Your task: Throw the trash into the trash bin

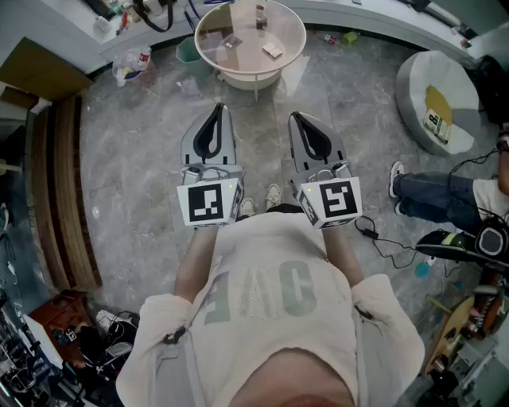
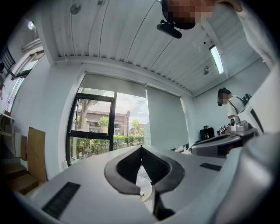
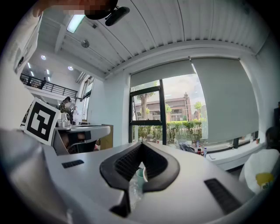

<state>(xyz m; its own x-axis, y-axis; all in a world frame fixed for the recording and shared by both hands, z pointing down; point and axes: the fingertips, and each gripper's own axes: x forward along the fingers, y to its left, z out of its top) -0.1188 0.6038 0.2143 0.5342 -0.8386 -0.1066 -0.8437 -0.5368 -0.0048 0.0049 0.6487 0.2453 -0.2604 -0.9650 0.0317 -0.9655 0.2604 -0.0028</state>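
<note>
While both grippers hang level in front of the person's chest, neither holds anything: the left gripper (image 1: 218, 107) has its jaws pressed together with the tips meeting, and the right gripper (image 1: 296, 116) is closed the same way and empty. The trash (image 1: 273, 50), a flat packet with a paper scrap (image 1: 231, 42) and a small bottle (image 1: 261, 14) near it, lies on the round glass table (image 1: 302, 40) ahead, well apart from both grippers. The green bin (image 1: 187, 49) stands on the floor just beside the table's left edge. Trouble would most likely come at the pickup. The packet is thin and flat on glass, so jaws coming in level may push it along rather than catch it, and a careless reach could knock the bottle over. Because the bin sits so close to the rim, a release made too far right could land on the table or the floor. A cable (image 1: 370, 233) by the right foot might snag a step. Only the head view shows table, trash and bin together. The gripper views look mostly at windows and ceiling. Through its jaw gap the left one shows just a sliver of the table, and the right one a green patch, likely the bin (image 3: 139, 175), with some clear plastic. Only these two views show the tips plainly meeting.
</note>
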